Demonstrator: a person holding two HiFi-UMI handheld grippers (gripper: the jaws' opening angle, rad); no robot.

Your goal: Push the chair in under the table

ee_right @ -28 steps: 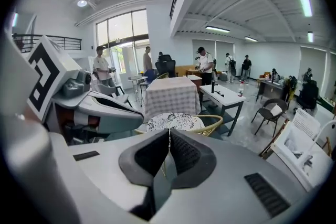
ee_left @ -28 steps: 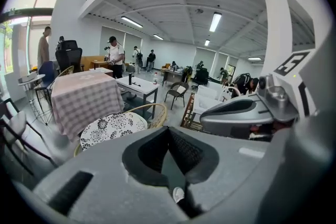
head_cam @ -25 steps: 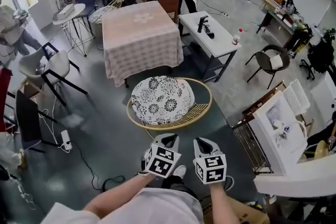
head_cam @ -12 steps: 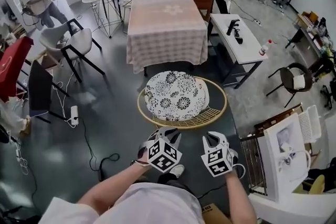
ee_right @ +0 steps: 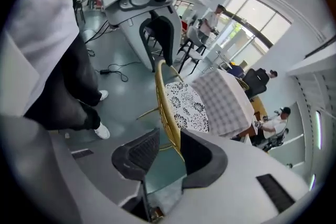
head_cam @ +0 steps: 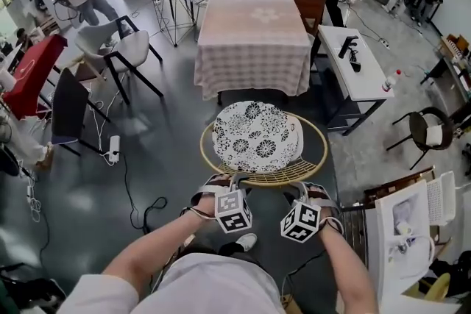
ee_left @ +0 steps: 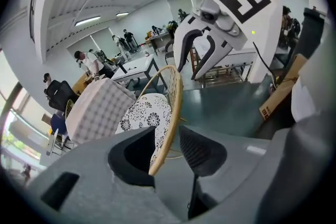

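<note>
Chair [head_cam: 318, 155]: woven cane, golden, smooth with a slight sheen.
Cushion [head_cam: 254, 136]: matt printed cloth.
Table [head_cam: 254, 40]: draped in matt checked cloth.
Floor [head_cam: 147, 165]: smooth, glossy, reflecting light.
Left gripper [ee_left: 165, 134], right gripper [ee_right: 169, 136]: 2 matt grey plastic shells, dark ribbed pads.

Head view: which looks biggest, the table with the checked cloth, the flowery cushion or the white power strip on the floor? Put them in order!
Largest: cloth-covered table, though it stands farther off.
Middle: flowery cushion.
Smallest: power strip, clearly tiny.
</note>
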